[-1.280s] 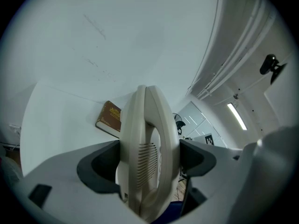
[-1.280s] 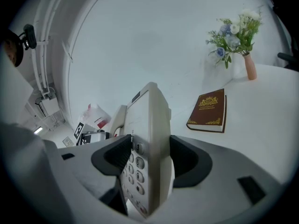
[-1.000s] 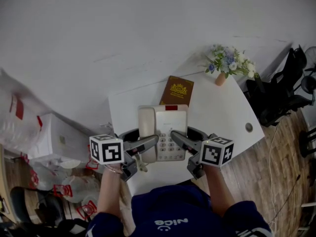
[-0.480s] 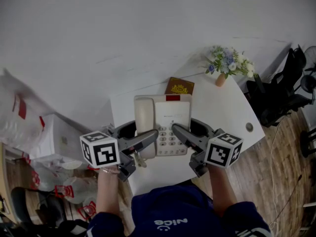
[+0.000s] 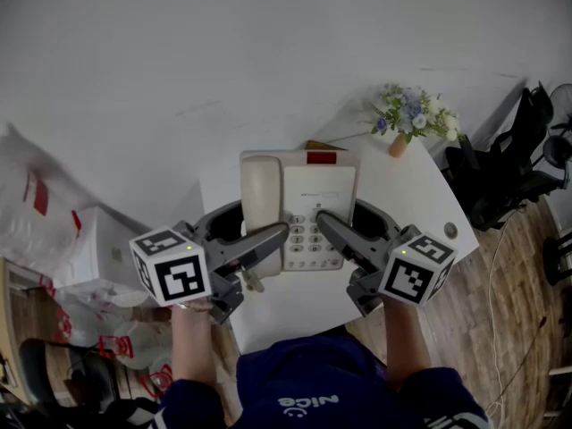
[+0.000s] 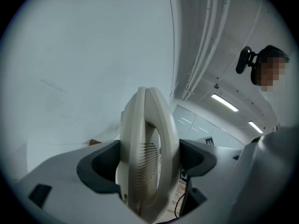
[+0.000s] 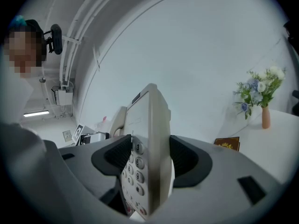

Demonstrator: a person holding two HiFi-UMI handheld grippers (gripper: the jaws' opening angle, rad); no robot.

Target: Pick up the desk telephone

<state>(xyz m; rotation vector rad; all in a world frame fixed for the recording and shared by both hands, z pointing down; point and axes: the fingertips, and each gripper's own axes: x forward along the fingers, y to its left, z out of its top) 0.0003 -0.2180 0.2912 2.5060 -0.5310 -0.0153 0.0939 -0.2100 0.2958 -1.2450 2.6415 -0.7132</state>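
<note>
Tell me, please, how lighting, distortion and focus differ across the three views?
Head view: dim, even light, no glare, the desk telephone sharp. Left gripper view: strong fisheye with a dark border, the desk telephone looming close and soft, ceiling lights bright. Right gripper view: same fisheye, wall edges bowed, flower vase clear.

White table (image 5: 420,199): flower vase (image 5: 399,143), book (image 7: 227,144).
</note>
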